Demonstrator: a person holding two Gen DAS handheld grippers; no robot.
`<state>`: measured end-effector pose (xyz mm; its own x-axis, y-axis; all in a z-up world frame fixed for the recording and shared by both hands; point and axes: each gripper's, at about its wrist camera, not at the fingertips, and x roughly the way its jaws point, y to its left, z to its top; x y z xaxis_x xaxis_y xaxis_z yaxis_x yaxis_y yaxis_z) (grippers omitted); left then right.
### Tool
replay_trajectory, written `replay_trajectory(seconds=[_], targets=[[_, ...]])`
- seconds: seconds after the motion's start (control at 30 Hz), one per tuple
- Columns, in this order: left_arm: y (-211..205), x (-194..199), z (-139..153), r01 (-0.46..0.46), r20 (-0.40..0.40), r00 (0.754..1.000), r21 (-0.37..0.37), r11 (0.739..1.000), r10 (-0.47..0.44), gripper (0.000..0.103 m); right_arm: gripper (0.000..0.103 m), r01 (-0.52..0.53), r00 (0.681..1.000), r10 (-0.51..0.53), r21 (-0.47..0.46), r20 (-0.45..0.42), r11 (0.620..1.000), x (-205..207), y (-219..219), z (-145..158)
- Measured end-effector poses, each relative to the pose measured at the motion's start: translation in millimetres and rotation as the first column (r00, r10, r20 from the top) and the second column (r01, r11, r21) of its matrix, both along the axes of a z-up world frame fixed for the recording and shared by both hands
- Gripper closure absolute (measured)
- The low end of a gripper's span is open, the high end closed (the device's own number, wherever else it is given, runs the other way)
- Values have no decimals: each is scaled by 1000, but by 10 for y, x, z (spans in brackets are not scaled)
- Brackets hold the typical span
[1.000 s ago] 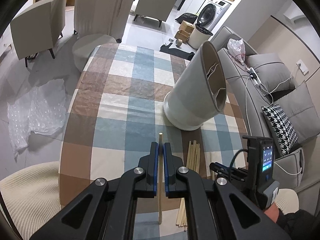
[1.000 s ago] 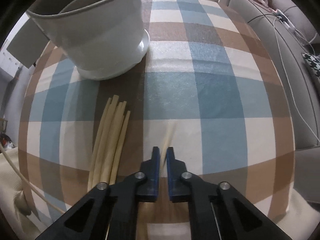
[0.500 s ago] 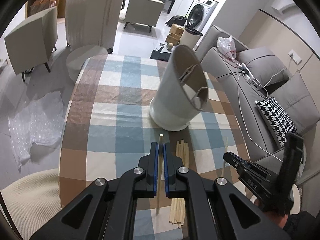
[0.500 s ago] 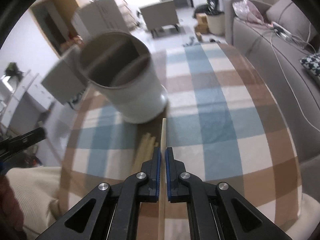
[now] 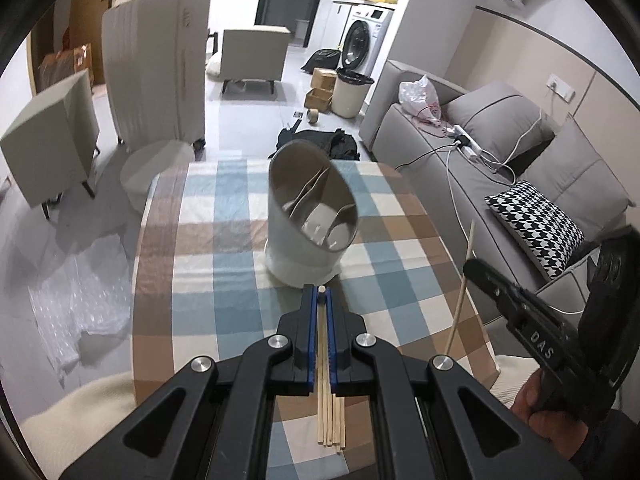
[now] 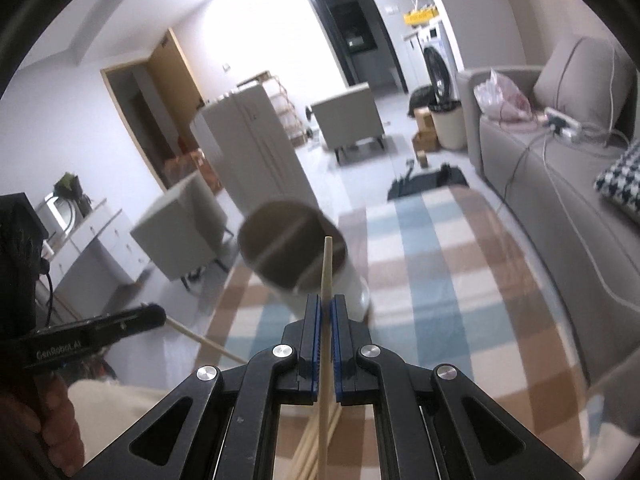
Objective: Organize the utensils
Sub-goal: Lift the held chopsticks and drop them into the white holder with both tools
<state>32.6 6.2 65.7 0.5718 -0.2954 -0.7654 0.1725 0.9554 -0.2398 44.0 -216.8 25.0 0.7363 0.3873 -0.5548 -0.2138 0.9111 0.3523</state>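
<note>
A white divided utensil holder [image 5: 308, 220] [image 6: 296, 256] stands on the checked tablecloth [image 5: 192, 280]. Several pale wooden chopsticks [image 5: 330, 420] lie in a pile on the cloth in front of it, below my left gripper. My left gripper [image 5: 321, 292] is shut on one chopstick [image 5: 321, 336], whose tip shows at the fingertips, in the air short of the holder. My right gripper [image 6: 325, 302] is shut on another chopstick [image 6: 326, 268], which points up in front of the holder's mouth. Each view shows the other gripper [image 5: 472, 270] [image 6: 158, 316] holding its stick.
A grey sofa [image 5: 460, 168] with a houndstooth pillow [image 5: 536, 224] and cables runs along the table's right side. Armchairs [image 5: 52, 140], a white suitcase [image 5: 156, 80] and a round stool [image 5: 156, 168] stand beyond. Bubble wrap [image 5: 76, 300] lies on the floor at the left.
Both grippers have risen from the table, each carrying one chopstick off the pile. The right gripper tipped up from looking down at the cloth to looking across at the holder.
</note>
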Motion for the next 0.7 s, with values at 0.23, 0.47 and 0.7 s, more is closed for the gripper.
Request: replay_trajectory(seconds=[0.23,0.47,0.7], targets=[[39,120,427,16,41,999,-12,1000,-16,103,99,-11,988,7,26,154,1000,263,1,492],[172,385,900,17,97,995,-46,999,-12,103,99,-60,951,46,35,306,998,780,257,1007],[222,786,1059,23,128,991,3,1000,-23,103,99,-79,938,59,46,341,996,1455,580,1115]])
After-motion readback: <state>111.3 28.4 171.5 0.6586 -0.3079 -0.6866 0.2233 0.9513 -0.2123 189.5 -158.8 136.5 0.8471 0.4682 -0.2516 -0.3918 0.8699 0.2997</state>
